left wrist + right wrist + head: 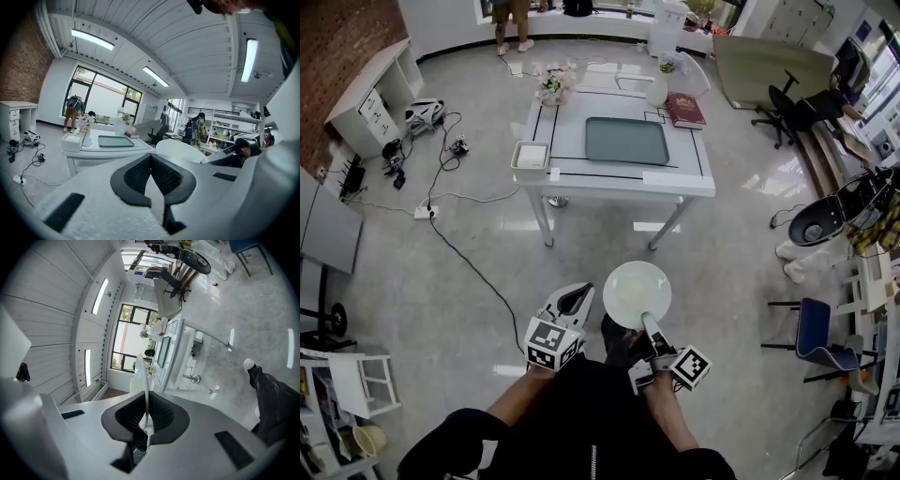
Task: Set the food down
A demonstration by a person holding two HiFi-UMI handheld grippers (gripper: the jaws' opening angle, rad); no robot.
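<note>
Round white plastic plate (pixel 637 293) was well short of the white rectangular table (pixel 675 178), over open floor on the person's side of it. Right gripper (pixel 649 325) was clamped on the plate's rim on the side away from the table. Thin edge sat between the pads; nothing else supported it. Left gripper (pixel 575 300) was beside the plate, away from the table, jaws pressed together, nothing in them. Could not tell if any food lay on the plate.

Risks: one-edge pinch, so the far side could sag or the plate could swivel in the pads and dump its load on the way to the table. Black cable (pixel 473 267) on the floor left of the route was a trip hazard if the path drifted that way. A tilted touchdown could clip the table edge.

Plate was round, no real long axis. Face pointed up, roughly level, free side reaching toward the table.
</note>
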